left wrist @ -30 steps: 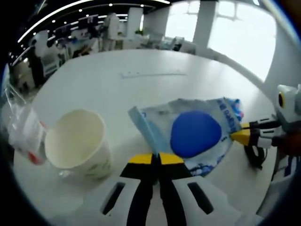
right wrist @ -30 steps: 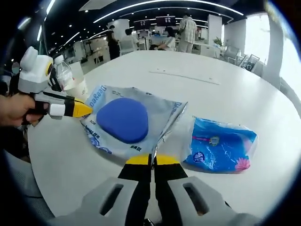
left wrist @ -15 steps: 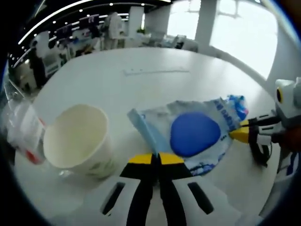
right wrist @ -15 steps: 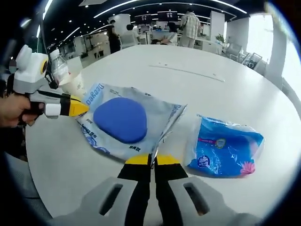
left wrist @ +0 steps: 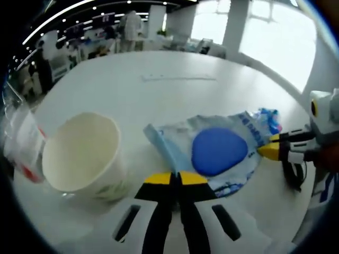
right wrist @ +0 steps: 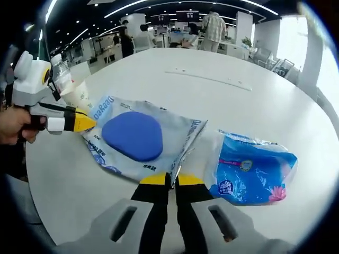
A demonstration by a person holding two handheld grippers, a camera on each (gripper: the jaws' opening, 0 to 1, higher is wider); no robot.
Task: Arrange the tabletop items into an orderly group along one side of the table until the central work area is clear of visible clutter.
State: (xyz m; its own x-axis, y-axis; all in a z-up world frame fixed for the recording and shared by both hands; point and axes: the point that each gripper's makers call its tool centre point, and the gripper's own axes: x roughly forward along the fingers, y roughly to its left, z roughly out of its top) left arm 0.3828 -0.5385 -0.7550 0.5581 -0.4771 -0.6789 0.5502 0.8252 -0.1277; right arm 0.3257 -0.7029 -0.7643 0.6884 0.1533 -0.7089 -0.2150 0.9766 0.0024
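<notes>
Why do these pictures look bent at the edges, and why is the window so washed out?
Both views come through a fisheye lens, so the round white table bulges and its rim curves. In the left gripper view the big windows blow out to white glare, and the clear plastic bottle near the edge smears soft. In the right gripper view the silver pouch with the blue oval stays sharp under even ceiling strip lights.

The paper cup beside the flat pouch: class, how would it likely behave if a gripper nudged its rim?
The paper cup stands upright and looks empty, so it is probably light and would slide or tip easily. Its thin wall would likely dent under a squeeze. Once tipped, its round, tapered shape may roll in a curve.
</notes>
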